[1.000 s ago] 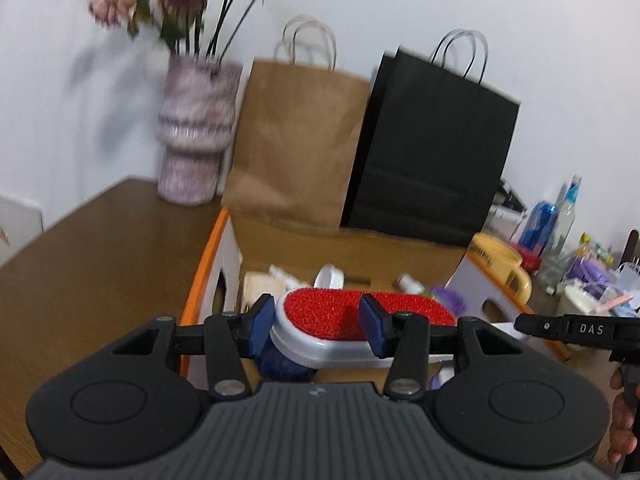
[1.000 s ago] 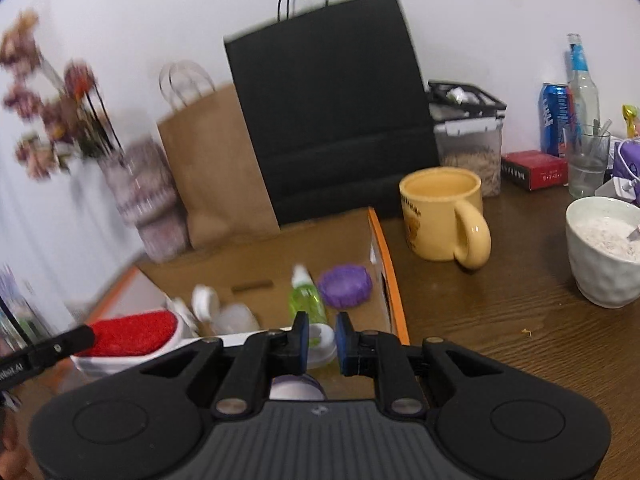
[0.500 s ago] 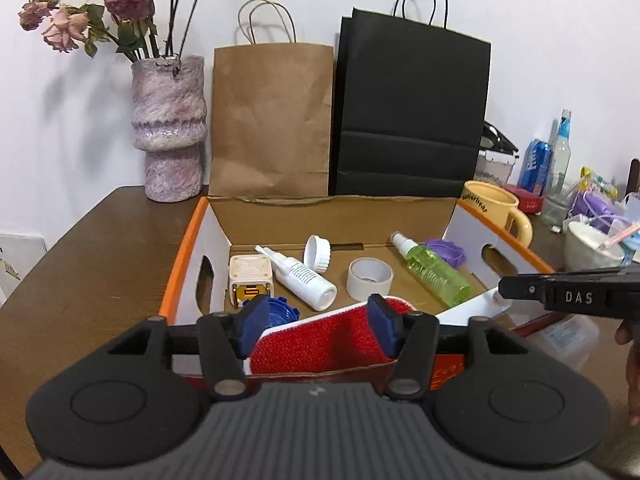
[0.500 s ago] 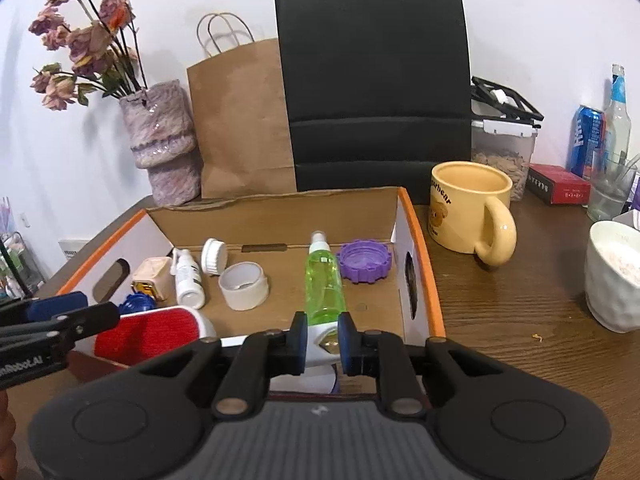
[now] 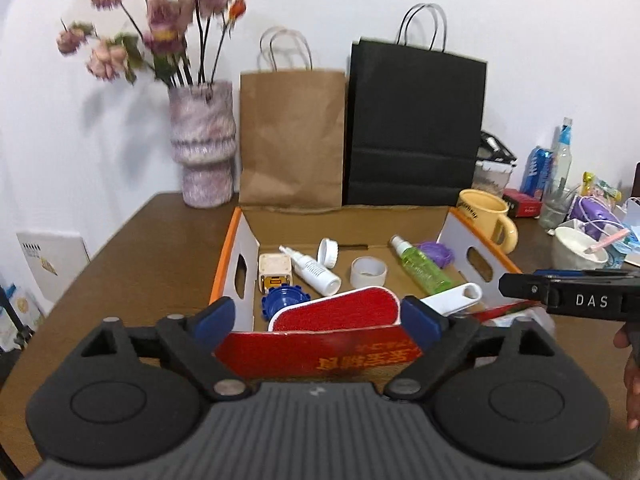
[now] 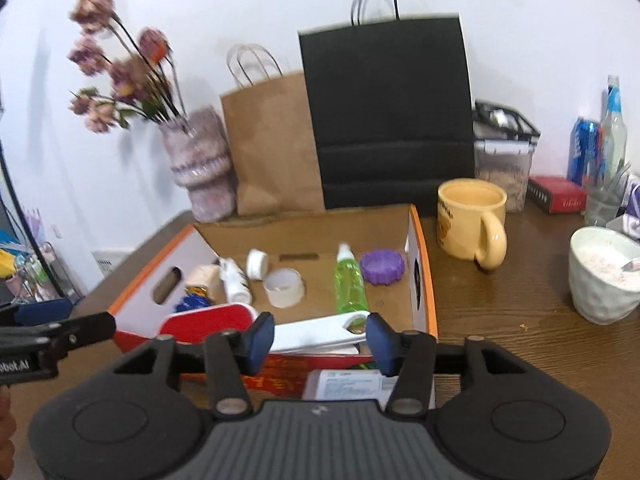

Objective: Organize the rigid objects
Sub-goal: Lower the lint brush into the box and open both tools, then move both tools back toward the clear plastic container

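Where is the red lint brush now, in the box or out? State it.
In. The red lint brush lies inside the cardboard box behind its near wall, and both grippers, left and right, are open, clear of it.

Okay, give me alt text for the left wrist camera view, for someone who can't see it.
An open left gripper hovers at the near edge of a cardboard box where a red-faced white lint brush lies among a green spray bottle, a tape roll and small containers. Behind stand a brown paper bag, a black paper bag and a vase.
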`<state>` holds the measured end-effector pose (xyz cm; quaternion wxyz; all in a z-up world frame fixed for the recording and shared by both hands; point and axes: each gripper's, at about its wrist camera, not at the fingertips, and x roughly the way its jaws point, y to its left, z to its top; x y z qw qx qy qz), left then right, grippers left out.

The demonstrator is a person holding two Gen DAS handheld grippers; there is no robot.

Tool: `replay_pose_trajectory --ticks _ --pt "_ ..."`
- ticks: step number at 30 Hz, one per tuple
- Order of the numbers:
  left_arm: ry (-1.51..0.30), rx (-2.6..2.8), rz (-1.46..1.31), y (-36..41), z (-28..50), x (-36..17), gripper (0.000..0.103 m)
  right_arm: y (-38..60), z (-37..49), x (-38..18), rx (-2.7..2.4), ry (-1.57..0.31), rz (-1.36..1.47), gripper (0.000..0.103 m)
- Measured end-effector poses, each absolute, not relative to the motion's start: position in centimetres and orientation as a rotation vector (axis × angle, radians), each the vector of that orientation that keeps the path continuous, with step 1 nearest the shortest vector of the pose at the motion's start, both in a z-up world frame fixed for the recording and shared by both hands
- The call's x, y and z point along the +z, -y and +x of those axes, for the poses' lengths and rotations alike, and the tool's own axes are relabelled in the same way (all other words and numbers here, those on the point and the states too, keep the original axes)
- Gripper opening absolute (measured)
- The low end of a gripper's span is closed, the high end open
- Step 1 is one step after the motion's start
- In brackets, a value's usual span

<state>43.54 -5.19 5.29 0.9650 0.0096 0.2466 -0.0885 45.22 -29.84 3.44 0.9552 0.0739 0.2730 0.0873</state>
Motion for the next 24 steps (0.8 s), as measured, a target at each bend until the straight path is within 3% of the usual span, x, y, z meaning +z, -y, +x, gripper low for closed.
replay_pose_trajectory --ticks 10,24 --pt "-0.317 -0.182 0.054 6.6 35.9 6.3 0.103 28.5 36.8 5.5 0.179 -0.303 0.045 0.071" --pt "-0.116 -0.175 0.011 6.3 28.1 6.0 0.103 27.3 28.8 3.9 0.195 -0.187 0.018 0.076"
